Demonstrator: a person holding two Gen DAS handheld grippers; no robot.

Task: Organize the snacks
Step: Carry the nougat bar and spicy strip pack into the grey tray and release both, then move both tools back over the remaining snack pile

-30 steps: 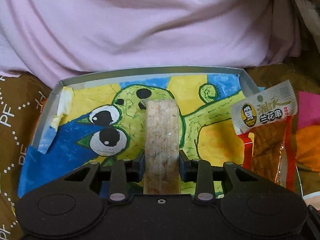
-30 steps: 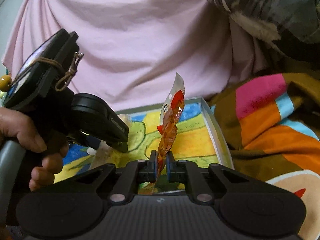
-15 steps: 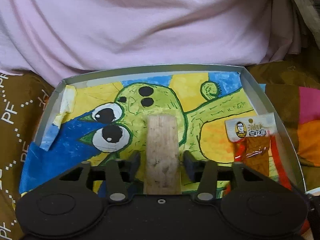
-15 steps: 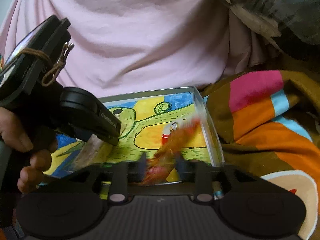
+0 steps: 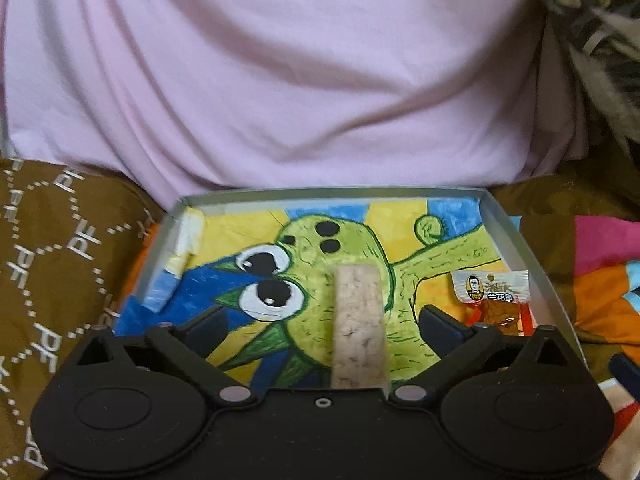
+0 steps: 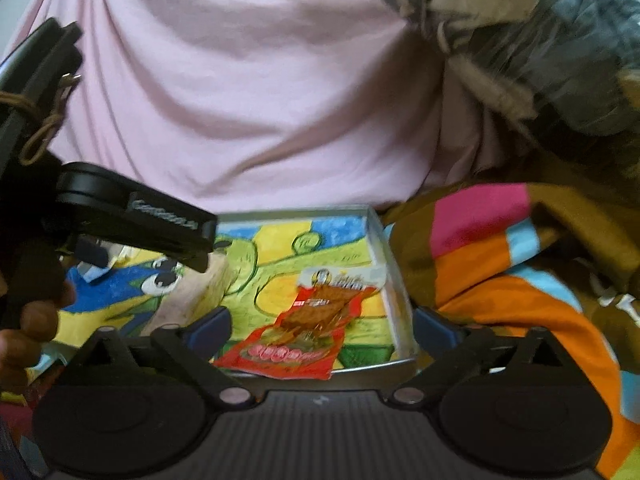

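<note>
Snack bar (image 5: 358,320) lies in tray (image 5: 516,236) between opening left jaws, untouched.

One shallow tray (image 5: 516,240) holds two snacks: one pale cereal bar (image 5: 358,320) and one red snack packet (image 6: 304,328) on its right side.

- a pink cloth (image 5: 280,92), creased in broad folds, fills the upper part of both views and reaches down to the far rim of the box
- a brown fabric (image 5: 52,264) printed with white dotted rings and the letters "PF" lies at the left in the left wrist view
- a blanket (image 6: 504,264) in blocks of pink, orange, light blue and brown lies bunched at the right; its edge sits just beside the box wall
- a mottled grey and cream cloth (image 6: 520,28) is heaped at the upper right, partly blurred
</note>
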